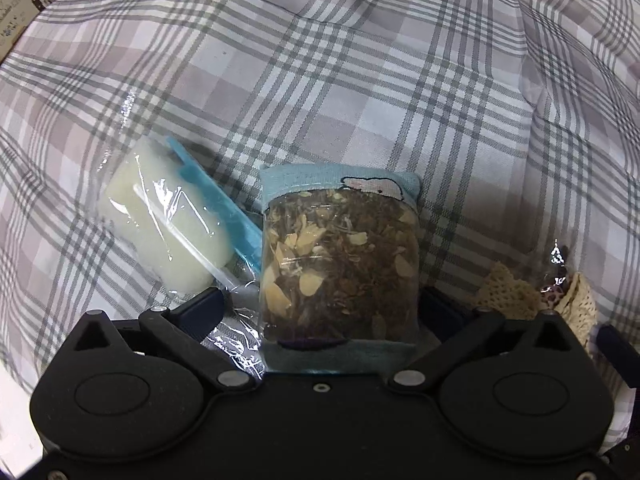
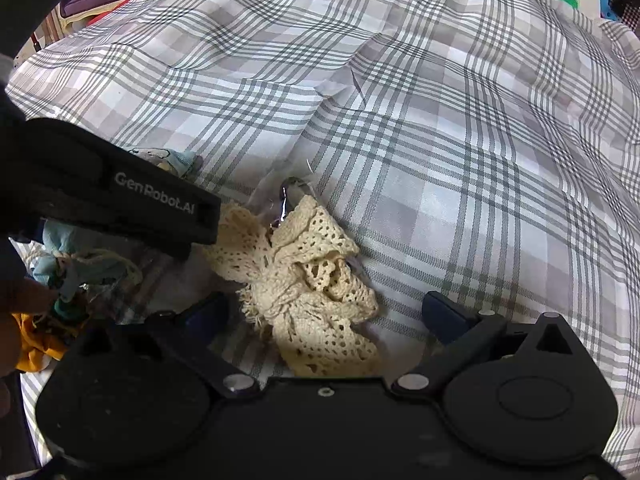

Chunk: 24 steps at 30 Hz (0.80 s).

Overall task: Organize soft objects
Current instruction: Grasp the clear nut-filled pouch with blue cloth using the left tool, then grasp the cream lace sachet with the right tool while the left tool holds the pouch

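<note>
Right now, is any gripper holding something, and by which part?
Nothing is held. The herb pouch lies between the left gripper's open fingers; the crochet cloth between the right gripper's.

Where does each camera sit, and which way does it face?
Left wrist: on the left claw, looking down at a herb sachet between open jaws, on a plaid sheet.
Right wrist: on the right claw, looking down at crochet lace; the left claw's body shows at left.
Shared: the lace, the sheet.

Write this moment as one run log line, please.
left gripper: open over herb pouch | right gripper: open over crochet cloth
</note>
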{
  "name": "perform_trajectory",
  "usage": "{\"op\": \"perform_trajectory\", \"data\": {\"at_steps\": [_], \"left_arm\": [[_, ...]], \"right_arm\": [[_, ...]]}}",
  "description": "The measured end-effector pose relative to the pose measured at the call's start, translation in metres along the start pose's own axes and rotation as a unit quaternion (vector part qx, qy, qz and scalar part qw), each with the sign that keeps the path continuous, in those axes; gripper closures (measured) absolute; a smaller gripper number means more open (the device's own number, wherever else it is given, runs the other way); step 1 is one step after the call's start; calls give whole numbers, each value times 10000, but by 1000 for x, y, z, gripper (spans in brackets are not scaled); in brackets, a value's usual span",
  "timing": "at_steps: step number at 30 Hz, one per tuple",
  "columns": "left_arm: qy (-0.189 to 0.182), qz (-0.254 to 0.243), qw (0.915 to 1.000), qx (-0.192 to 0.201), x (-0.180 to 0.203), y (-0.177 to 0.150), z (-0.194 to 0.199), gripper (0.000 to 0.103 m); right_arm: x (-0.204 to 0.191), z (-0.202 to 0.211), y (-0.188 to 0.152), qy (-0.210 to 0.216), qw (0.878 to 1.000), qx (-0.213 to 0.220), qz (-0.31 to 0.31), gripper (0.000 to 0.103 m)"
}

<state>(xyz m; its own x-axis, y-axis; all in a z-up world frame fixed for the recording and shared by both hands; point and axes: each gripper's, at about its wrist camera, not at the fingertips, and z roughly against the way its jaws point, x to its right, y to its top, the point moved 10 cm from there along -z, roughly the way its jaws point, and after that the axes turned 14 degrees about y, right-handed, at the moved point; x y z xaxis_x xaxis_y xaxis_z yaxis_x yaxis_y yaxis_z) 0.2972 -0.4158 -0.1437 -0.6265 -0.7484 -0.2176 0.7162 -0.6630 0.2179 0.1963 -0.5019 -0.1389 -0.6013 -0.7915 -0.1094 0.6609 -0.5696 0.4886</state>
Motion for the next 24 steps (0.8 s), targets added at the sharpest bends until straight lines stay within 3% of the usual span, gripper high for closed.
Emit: {"op": "perform_trajectory", "data": {"at_steps": [8, 24], "left_arm": [[-123, 82, 9998, -154, -4, 2, -4, 3], [-169, 264, 9995, -67, -7, -8, -7, 3]], "right_arm": [[0, 0, -1, -25, 10000, 49, -55, 0], [-2, 0, -1, -5, 10000, -9, 17, 0]]}}
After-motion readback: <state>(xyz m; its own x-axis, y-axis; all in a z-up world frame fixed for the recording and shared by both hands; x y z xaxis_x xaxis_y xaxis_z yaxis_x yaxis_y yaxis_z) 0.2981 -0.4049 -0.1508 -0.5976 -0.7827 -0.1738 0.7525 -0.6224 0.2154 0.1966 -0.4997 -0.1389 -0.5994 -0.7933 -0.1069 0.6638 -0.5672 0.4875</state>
